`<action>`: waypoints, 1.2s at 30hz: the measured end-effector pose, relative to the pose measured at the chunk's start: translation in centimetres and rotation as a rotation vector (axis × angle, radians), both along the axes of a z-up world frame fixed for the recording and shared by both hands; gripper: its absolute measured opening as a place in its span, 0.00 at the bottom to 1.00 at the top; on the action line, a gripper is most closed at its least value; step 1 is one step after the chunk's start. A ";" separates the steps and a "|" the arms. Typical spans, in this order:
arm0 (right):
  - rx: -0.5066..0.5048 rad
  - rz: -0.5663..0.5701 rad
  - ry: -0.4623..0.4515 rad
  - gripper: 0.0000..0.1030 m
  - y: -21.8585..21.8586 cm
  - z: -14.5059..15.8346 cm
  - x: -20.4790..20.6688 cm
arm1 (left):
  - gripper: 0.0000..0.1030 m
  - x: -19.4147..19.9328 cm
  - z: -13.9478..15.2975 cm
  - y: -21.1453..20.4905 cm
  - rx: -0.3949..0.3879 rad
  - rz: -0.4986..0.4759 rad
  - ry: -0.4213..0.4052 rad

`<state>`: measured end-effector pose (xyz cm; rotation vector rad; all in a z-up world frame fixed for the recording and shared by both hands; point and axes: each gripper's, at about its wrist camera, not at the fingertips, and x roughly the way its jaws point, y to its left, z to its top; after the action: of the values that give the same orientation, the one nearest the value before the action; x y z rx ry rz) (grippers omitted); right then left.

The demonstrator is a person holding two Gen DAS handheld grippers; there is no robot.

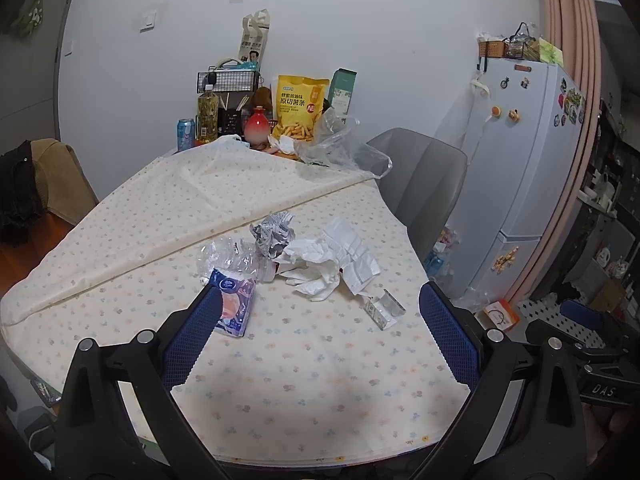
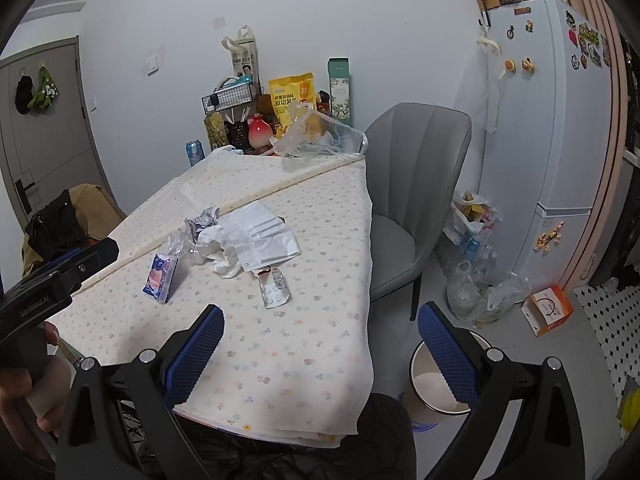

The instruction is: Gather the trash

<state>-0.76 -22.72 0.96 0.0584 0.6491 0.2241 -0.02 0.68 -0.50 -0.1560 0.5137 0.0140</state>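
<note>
Both grippers hang wide and empty over the near edge of the bench (image 1: 304, 380), so the step in hand, by my reading, is the first reach into the litter.

Working left to right in the left wrist view, the left gripper (image 1: 316, 332) would do well to take the nearest piece first, the blue tissue packet (image 1: 234, 304) at about 10 o'clock from its fingertips, closing across the narrow sides so the soft pack does not slip. Behind it lies crumpled clear plastic (image 1: 224, 258), then a grey foil wad (image 1: 272, 232) at 12 o'clock, white crumpled paper (image 1: 316, 264) with a folded receipt (image 1: 354, 256), and a blister pack (image 1: 382, 310) at 1 o'clock. Light pieces are best pinched low against the cloth.

The right gripper (image 2: 320, 344) sits at the bench's right edge, with a white bin (image 2: 424, 380) on the floor at its 4 o'clock, probably the drop point.
</note>
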 end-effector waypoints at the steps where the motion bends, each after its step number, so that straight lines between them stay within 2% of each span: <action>1: -0.001 0.001 0.000 0.92 0.0 0.0 0.0 | 0.95 -0.1 0.0 0.0 0.000 0.001 -0.001; 14: -0.021 0.094 0.011 0.92 2.6 -0.6 1.7 | 0.95 0.4 -1.3 4.1 -0.039 0.060 0.030; 16: -0.020 0.134 0.026 0.85 3.5 -0.9 2.6 | 0.94 0.8 -2.0 5.1 -0.052 0.074 0.048; 18: -0.019 0.168 0.038 0.83 4.3 -1.1 3.5 | 0.94 1.3 -2.8 6.1 -0.058 0.093 0.069; 29: -0.007 0.242 0.133 0.80 8.1 -4.8 8.2 | 0.94 5.3 -7.3 9.1 -0.059 0.140 0.203; 36: -0.021 0.260 0.191 0.79 8.9 -7.2 11.1 | 0.94 9.0 -9.2 8.9 -0.031 0.118 0.290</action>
<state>10.39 -13.81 -6.21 -0.0260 0.8501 0.4664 8.93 9.60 -9.74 -0.2157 0.7935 0.1458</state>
